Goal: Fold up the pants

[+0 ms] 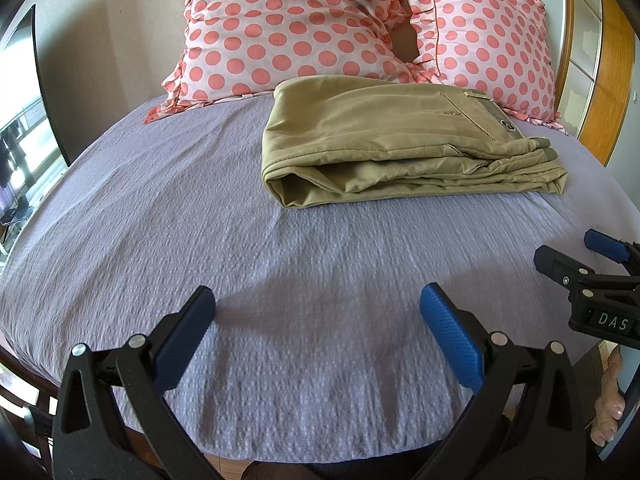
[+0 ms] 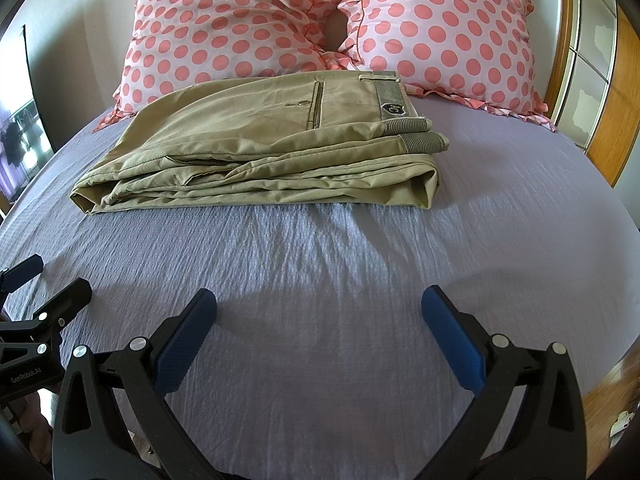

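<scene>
The khaki pants (image 1: 384, 140) lie folded into a flat stack on the lilac bed sheet, in front of the pillows. They also show in the right wrist view (image 2: 272, 148), waistband to the right. My left gripper (image 1: 316, 300) is open and empty, low over the sheet, well short of the pants. My right gripper (image 2: 320, 304) is open and empty too, near the bed's front edge. The right gripper shows at the right edge of the left wrist view (image 1: 576, 252), and the left gripper at the left edge of the right wrist view (image 2: 48, 280).
Two pink polka-dot pillows (image 1: 296, 28) (image 2: 448, 28) lean at the head of the bed. A wooden headboard (image 1: 616, 80) curves along the right. The lilac sheet (image 2: 360, 264) is bare between grippers and pants. A dark screen (image 1: 44, 80) stands at the left.
</scene>
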